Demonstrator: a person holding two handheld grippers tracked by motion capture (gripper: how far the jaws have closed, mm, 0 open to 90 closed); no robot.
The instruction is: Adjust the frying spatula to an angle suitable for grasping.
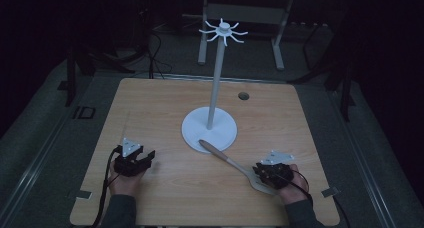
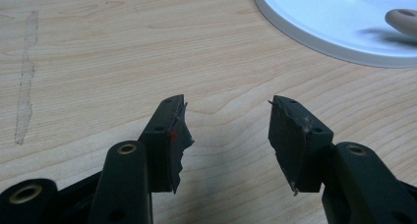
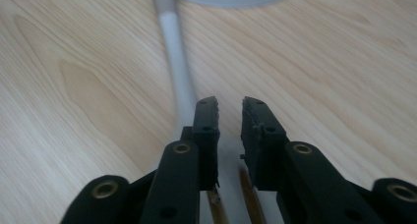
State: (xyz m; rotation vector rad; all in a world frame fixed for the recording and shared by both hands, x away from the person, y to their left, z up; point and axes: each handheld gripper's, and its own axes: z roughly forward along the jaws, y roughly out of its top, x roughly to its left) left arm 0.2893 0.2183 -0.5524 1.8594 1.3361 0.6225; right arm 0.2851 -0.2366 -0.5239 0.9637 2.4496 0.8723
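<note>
A long slotted spatula of pale plastic with a rounded handle end (image 1: 235, 164) lies flat on the light wooden table (image 1: 165, 113), and its long axis runs on a diagonal: the handle end rests on the edge of the round white base of a tall white stand with hooks on top (image 1: 209, 129), while the slotted blade end points toward the person's right side. The right gripper (image 1: 268, 171) sits directly over this blade end, so it is clearly the nearer one. In the right gripper view the handle runs straight away from the jaws toward the base, and the slots of the blade show below and between them. The jaws stand a narrow gap apart, and I cannot tell if they already pinch the blade or only hover above it. The left gripper (image 1: 141, 159) is well apart from the spatula, on the other side of the table, with its jaws wide and nothing between them. In my judgement, the coming move belongs to the right hand.
</note>
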